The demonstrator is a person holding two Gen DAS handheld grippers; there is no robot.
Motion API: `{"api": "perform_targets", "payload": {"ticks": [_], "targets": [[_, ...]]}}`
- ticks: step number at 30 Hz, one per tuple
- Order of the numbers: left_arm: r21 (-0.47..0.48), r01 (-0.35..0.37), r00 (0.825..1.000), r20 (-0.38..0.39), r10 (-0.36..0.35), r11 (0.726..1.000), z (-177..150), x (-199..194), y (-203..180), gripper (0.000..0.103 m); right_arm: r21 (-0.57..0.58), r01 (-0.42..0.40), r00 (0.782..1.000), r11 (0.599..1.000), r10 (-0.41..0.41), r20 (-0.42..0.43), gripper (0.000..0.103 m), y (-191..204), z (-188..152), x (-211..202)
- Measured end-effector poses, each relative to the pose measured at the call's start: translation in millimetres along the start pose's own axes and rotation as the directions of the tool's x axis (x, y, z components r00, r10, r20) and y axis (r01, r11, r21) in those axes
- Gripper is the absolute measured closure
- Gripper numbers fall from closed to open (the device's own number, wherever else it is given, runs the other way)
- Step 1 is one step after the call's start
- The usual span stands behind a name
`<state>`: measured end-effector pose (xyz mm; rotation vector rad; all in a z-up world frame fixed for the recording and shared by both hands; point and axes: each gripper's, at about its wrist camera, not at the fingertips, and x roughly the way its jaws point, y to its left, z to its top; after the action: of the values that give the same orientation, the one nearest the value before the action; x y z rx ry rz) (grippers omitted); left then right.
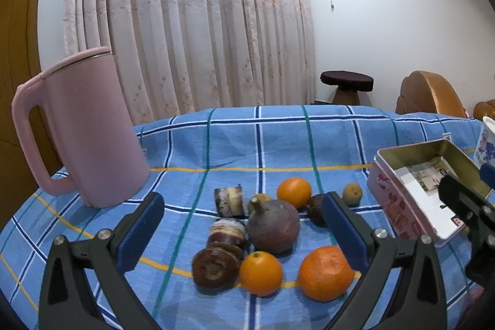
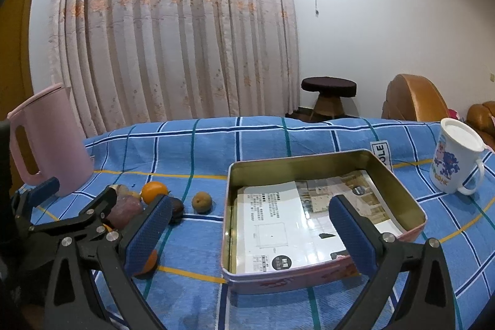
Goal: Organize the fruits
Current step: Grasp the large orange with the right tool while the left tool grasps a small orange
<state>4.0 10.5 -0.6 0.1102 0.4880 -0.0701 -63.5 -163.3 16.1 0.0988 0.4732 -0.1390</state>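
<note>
— What do we have at the far left of the desk (image 1: 309, 141)?

— We see a pink jug (image 1: 83, 129) standing upright on the blue checked cloth (image 2: 278, 138). Just right of it our left gripper (image 1: 244, 231) hangs with its fingers spread wide, holding nothing.

— And the fruit?

— We find it lying on the cloth between those fingers: a purplish round fruit (image 1: 273, 226) in the middle, three oranges (image 1: 261, 272) around it, brown banded rolls (image 1: 227, 232) touching its left side, and a small brown fruit (image 1: 352, 193) apart to the right.

— Further right?

— We see the open pink tin (image 2: 309, 166) with printed papers (image 2: 287, 225) lying in it. Our right gripper (image 2: 250, 234) hovers over it, fingers released and empty. A white mug (image 2: 454, 160) stands at the far right.
</note>
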Motion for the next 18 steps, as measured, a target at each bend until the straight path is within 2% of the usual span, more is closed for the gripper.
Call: {"api": "perform_targets", "payload": {"ticks": [2, 5, 7, 10, 14, 18], "targets": [[-0.002, -0.01, 1.0, 0.002, 0.01, 1.0, 3.0, -0.5, 7.5, 0.0, -0.015, -0.017, 1.0, 1.0, 0.017, 0.004, 0.001, 2.6, 0.1, -0.6], [-0.015, -0.072, 0.997, 0.024, 0.073, 0.997, 11.1, -3.5, 27.5, 0.0, -0.042, -0.076, 0.997, 0.996, 0.076, 0.005, 0.006, 9.5, 0.0, -1.8], [-0.018, -0.115, 0.993, 0.032, 0.116, 0.993, 15.3, -5.1, 42.1, 0.0, -0.071, -0.121, 0.993, 0.99, 0.12, -0.013, 0.026, 17.7, -1.1, -1.8], [-0.032, -0.145, 0.989, 0.029, 0.146, 0.989, 17.9, -5.1, 64.2, 0.0, -0.097, -0.221, 0.973, 0.97, 0.213, -0.093, 0.045, 32.4, -5.5, 6.7], [-0.039, -0.151, 0.989, -0.007, 0.151, 0.988, 20.2, -2.6, 82.9, 0.0, -0.131, -0.344, 0.929, 0.93, 0.317, -0.189, 0.045, 58.1, -12.4, 15.7], [-0.018, -0.15, 0.988, -0.038, 0.149, 0.989, 20.4, -0.4, 88.4, 0.0, -0.201, -0.364, 0.915, 0.909, 0.309, -0.258, 0.045, 88.3, -20.8, 25.1]]}}
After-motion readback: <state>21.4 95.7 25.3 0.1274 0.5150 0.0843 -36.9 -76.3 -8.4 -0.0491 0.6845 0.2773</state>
